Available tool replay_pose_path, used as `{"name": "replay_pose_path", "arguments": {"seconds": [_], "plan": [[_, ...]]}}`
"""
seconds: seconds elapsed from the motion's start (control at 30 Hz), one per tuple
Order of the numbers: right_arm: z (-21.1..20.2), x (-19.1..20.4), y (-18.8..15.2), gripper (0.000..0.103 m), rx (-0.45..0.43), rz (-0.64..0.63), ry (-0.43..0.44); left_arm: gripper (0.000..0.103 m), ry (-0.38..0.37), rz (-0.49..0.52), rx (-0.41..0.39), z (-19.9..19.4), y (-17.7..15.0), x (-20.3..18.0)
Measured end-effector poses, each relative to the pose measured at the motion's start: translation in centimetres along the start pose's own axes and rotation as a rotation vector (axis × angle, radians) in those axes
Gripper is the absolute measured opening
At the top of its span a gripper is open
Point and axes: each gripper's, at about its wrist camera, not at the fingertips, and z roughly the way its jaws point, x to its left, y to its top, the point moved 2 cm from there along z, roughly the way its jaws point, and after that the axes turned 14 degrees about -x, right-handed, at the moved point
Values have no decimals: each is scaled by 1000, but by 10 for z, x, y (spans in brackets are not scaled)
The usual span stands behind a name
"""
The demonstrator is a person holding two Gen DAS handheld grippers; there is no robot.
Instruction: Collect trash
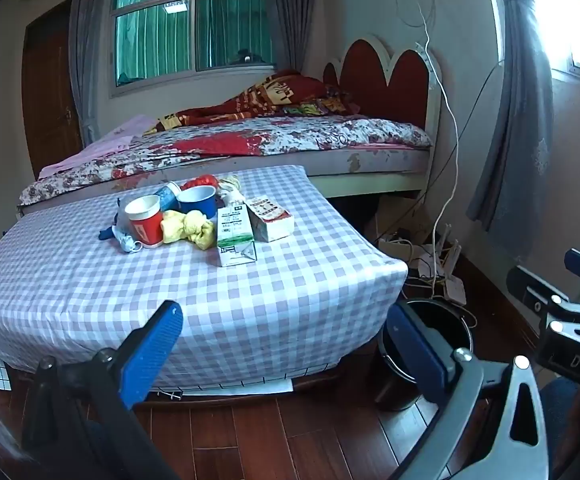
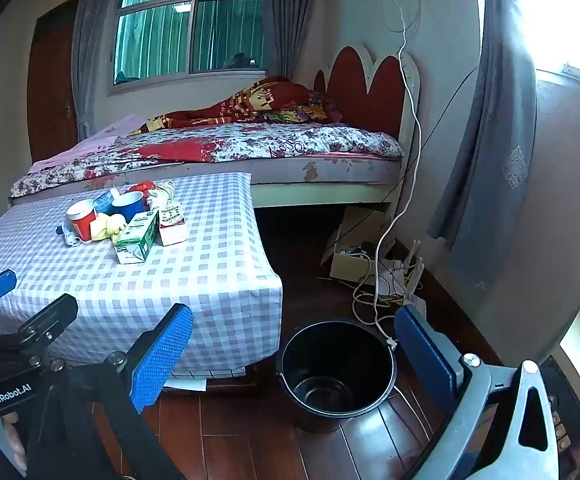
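Both claws: blue textured pads (image 2: 161, 356); black arms; silver brackets, "GenRobot.AI" label.

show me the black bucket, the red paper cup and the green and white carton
black bucket (image 2: 385, 364): right wrist view, on its inner right wall.
red paper cup (image 1: 146, 228): left wrist view, on its red side wall.
green and white carton (image 1: 234, 232): left wrist view, on its top panel.

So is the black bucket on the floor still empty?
Empty: the right wrist view looks into the black bucket and shows only its bare, shiny bottom.

Bare cloth fronts the trash pile (image 1: 194, 216) – bucket (image 2: 335, 364) mouth unobstructed
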Motion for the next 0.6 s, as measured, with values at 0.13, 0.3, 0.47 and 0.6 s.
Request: {"name": "replay_pose_path", "arguments": {"seconds": [0.13, 0.3, 0.47, 0.6], "plan": [[1, 2, 0, 102, 19, 6, 9, 102, 3, 0, 5, 0, 0, -1], [1, 1, -3, 102, 18, 1, 16, 102, -5, -16, 6, -1, -5, 1], [-1, 3, -5, 102, 18, -3, 12, 102, -7, -24, 6, -1, -6, 1], [0, 5, -4, 102, 19, -5, 11, 102, -7, -20, 7, -2, -10, 1]]}}
